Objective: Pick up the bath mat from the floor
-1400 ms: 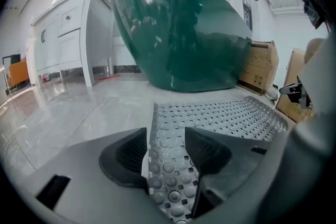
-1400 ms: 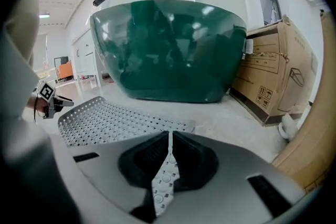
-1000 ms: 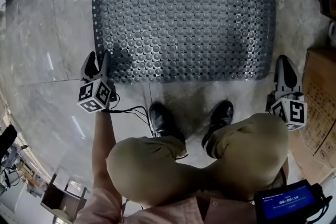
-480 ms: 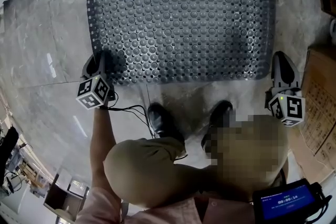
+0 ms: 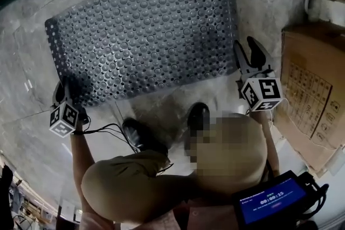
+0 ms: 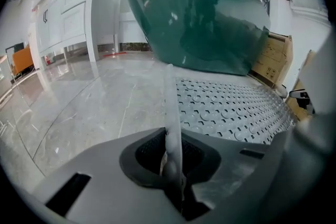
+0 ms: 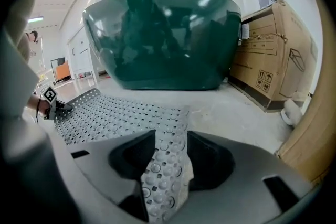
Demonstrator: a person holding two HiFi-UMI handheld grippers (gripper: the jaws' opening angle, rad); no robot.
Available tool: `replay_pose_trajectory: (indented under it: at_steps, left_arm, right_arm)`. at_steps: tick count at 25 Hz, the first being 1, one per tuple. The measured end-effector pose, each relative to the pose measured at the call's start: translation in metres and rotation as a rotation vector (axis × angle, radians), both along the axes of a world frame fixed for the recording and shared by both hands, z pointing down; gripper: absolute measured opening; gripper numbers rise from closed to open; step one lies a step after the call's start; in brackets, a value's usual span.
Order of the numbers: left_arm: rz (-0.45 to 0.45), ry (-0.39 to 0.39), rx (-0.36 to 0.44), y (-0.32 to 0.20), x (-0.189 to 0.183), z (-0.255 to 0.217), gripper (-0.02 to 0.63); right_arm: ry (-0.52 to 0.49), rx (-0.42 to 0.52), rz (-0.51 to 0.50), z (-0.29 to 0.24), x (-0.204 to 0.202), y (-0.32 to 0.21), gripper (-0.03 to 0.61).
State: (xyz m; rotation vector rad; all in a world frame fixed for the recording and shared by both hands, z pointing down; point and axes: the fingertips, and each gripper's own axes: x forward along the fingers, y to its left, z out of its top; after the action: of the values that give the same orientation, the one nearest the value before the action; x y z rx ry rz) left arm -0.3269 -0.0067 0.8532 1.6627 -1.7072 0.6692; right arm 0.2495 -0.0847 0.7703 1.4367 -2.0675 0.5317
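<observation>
The black device with a blue screen (image 5: pixel 271 201) shows the timer 00:00:15. The brown cardboard box (image 5: pixel 310 99) carries printed symbols, but they are too small to read.

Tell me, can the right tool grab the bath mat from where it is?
Probably yes. The right tool has just been opening its jaws, and a corner of the bath mat lies between them, with nothing else in the way.

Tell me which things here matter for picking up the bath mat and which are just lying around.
Job in hand: bath mat; left gripper, jaws just closed onto its edge; right gripper, jaws just opened, mat corner between them.
Lying about: cardboard boxes; green tub; white cabinets.
</observation>
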Motion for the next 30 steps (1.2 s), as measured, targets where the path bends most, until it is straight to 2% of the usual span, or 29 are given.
replay_pose_trajectory:
  at_steps: [2,5,10,21,26,30]
  left_arm:
    - [-0.005,-0.008,-0.004,0.001,0.002,0.0,0.046]
    - [0.008,-0.025,-0.017,0.002,0.002,0.0,0.046]
    - [0.031,-0.029,-0.026,-0.001,0.003,0.0,0.044]
    - [0.028,-0.035,-0.018,0.0,0.003,-0.003,0.044]
    - [0.028,-0.04,-0.022,-0.001,0.003,0.0,0.044]
    - [0.019,-0.042,-0.02,0.0,0.002,0.0,0.044]
  right_arm:
    - [-0.005,-0.03,0.008,0.01,0.006,0.001,0.199]
    - [-0.012,-0.08,0.013,0.031,0.011,0.003,0.21]
    - [-0.038,-0.141,0.053,0.06,0.017,0.004,0.215]
    - [-0.111,-0.225,0.069,0.087,0.009,0.005,0.21]
    - [-0.109,-0.218,0.098,0.088,0.013,0.004,0.106]
    - [-0.112,-0.207,0.097,0.084,0.011,0.004,0.074]
